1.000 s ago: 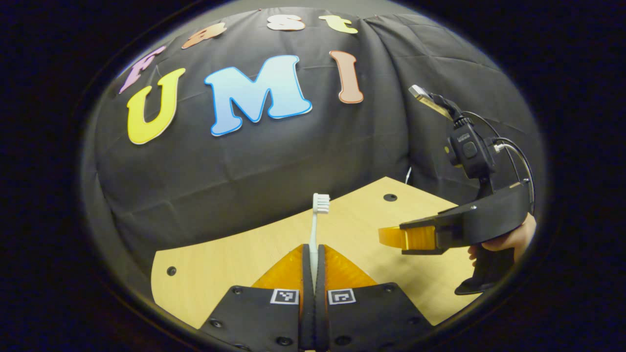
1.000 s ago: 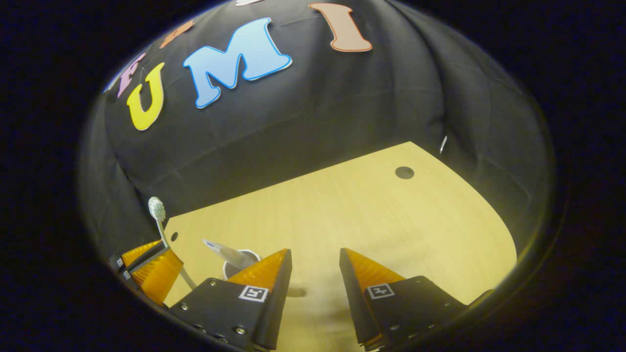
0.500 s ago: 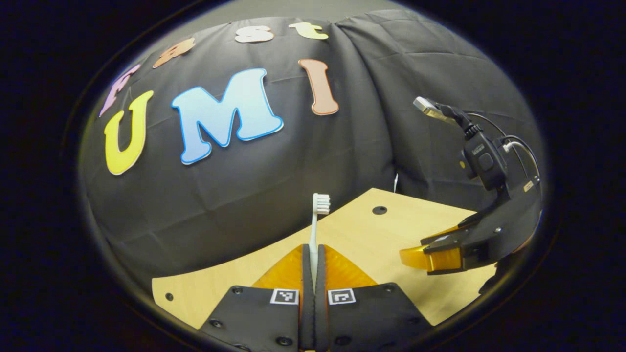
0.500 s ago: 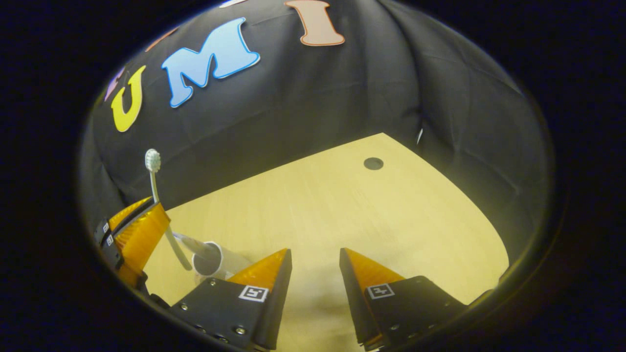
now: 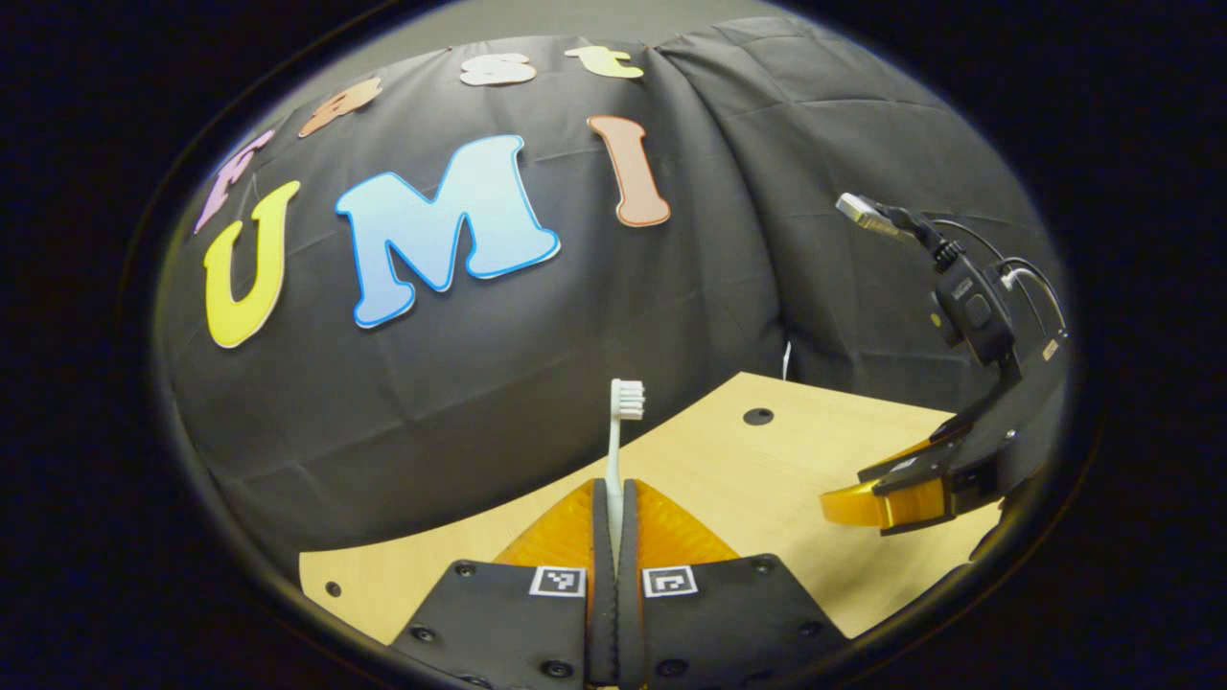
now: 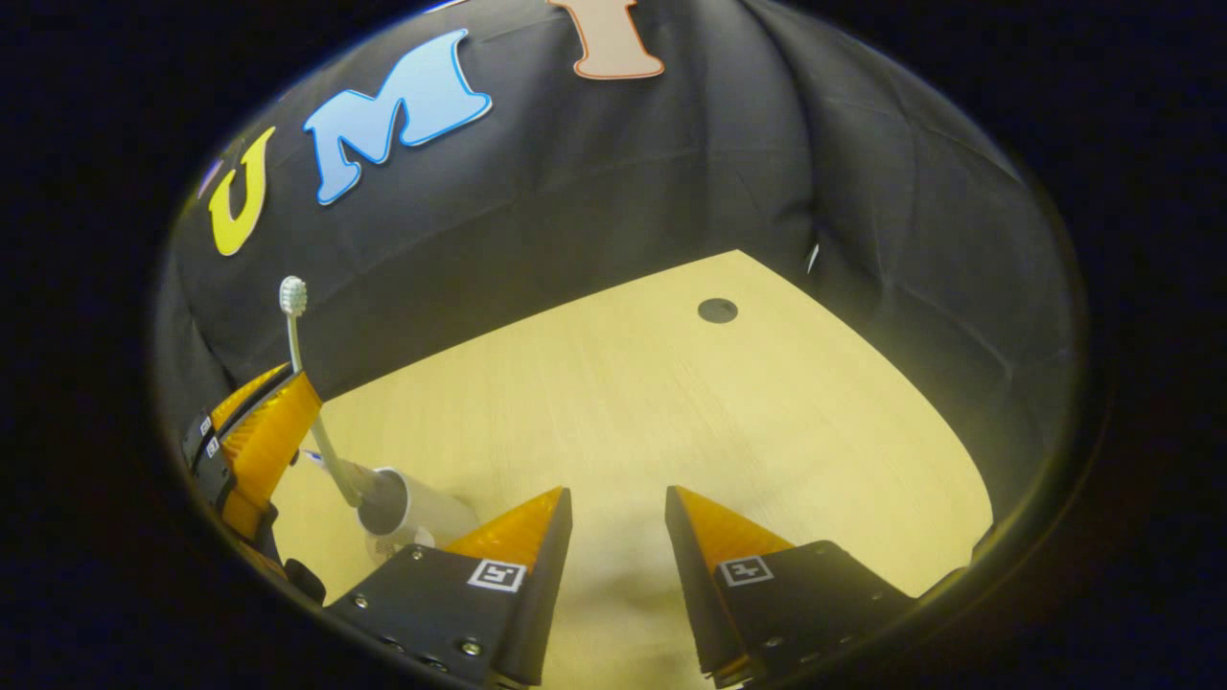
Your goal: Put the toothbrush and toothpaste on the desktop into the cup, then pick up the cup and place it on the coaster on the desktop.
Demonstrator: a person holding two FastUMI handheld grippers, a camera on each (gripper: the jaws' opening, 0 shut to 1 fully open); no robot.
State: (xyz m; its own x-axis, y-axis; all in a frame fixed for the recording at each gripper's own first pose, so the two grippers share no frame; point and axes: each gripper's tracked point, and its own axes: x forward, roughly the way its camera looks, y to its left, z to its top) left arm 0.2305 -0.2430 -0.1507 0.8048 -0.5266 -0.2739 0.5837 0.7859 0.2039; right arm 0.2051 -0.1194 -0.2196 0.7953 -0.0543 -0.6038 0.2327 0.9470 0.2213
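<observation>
Left claw (image 5: 613, 498) clamps the light, stiff, slender toothbrush (image 5: 618, 431) mid-handle, bristles toward twelve o'clock; right claw (image 6: 618, 508) gapes empty. Cup (image 6: 407, 503) looks light and tippable.

It was a recording booth: a black cloth wall (image 5: 537, 316) filled the upper frame, behind a pale wooden desktop (image 6: 671, 402) below.

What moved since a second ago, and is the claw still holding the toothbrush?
Yes. The left claw stays shut on the toothbrush, bristles up. In the right gripper view it has brought the handle end down to the mouth of the cup, where before it was off to the side. The right claw drifted aside and stays open, holding nothing. The toothpaste still sits in the cup.
</observation>
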